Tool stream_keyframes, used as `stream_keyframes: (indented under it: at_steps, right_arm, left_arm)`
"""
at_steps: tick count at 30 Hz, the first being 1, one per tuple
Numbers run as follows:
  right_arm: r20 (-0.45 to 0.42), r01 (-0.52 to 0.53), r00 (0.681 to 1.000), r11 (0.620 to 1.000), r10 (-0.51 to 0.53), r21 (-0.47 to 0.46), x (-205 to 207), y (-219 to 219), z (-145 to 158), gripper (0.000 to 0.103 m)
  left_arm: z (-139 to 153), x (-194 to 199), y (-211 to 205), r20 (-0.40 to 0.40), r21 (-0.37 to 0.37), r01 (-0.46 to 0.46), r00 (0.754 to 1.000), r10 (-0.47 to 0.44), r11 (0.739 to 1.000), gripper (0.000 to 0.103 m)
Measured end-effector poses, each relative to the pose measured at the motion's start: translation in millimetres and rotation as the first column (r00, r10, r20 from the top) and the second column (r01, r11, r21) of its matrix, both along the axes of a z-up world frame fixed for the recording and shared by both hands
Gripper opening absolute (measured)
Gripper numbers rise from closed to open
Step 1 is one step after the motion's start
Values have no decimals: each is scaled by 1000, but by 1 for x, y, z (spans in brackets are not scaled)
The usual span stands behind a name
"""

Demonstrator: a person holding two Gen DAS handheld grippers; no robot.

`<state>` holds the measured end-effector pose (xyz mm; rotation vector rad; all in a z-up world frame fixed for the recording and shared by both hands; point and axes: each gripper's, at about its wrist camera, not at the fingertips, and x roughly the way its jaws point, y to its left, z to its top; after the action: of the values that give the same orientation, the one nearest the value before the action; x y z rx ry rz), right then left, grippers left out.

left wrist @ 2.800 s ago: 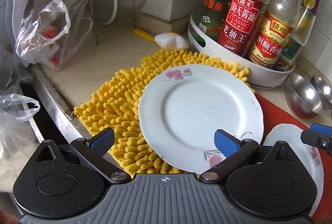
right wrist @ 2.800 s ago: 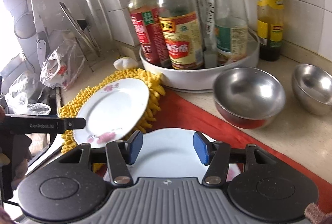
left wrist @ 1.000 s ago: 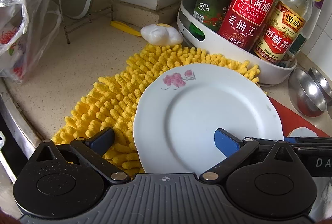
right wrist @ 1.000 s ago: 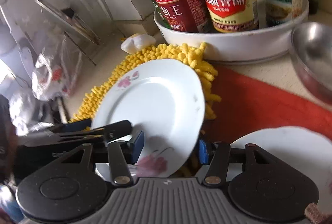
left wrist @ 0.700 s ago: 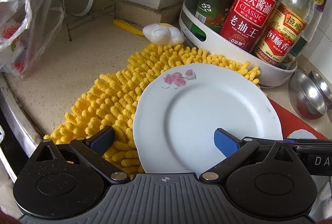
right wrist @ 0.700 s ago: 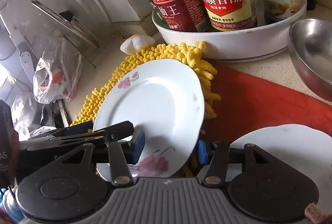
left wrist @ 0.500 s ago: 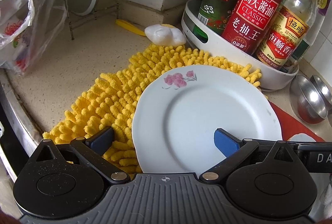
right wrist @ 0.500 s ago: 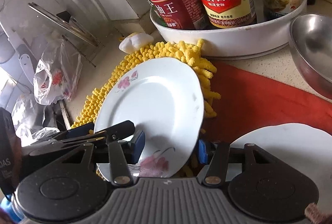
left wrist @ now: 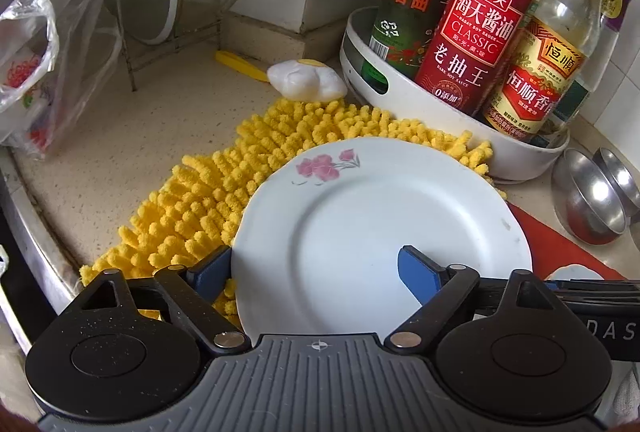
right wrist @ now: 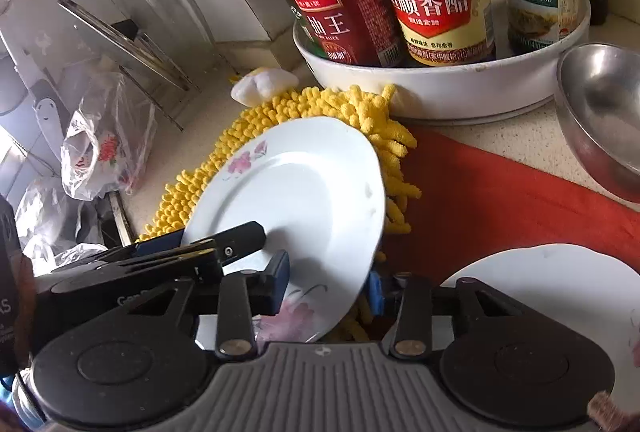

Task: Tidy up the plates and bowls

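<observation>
Speckled counter (left wrist: 120, 135) carries a yellow mat (left wrist: 224, 191) near its left edge, where our left gripper (left wrist: 316, 272) and right gripper (right wrist: 326, 286), jaws closing, straddle the flowered plate (left wrist: 380, 232), which we'd judge next needs lifting toward the second plate (right wrist: 560, 296).

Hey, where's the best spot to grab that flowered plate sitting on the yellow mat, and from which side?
Probably the flowered plate by its thin rim at the near edge, one pad above and one below, where the right gripper is closing. That edge tilts up off the yellow mat.
</observation>
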<state>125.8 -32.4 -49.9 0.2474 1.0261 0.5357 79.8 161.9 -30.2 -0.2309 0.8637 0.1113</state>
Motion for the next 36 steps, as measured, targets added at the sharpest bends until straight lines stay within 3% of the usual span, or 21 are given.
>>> stream_keyframes:
  at_steps: [11,16,19,22,25,27,32,36]
  right_arm:
    - [39,-18,999,1000,18,-1,-6,-1,7,37]
    - [16,-42,999,999,42,-32,-7,-1,5,37]
    - [-5,-43,999,999,43,-31,0,-2,2,37]
    - [22,-29,999,996,31,-79,8,-2,4,37]
    - [95,-28,995,989,43,-147,8,2,8,37]
    - [98,-22,994,985,39,-170,10,3,8,37]
    - [83,-32,996,988,45,-152,11,5,7,38]
    - [70,-29,997,990,38,-136,11,4,9,38]
  left_arm:
    - [7,-9,5,27,-19,4,1000,-3,1000,87]
    - [-2,-15,7,8,-16,78,997,-78,997,86]
    - [-5,-9,12,-9,-29,120,993,-120,992,92]
    - [-10,-3,15,-12,-45,136,991,-137,990,97]
    - [-12,2,12,5,-39,183,983,-183,982,98]
    - [-12,3,11,19,-39,213,977,-213,976,97]
    - [-5,0,22,31,-118,166,986,-164,979,95]
    - [3,-4,20,47,-102,143,989,-139,984,95]
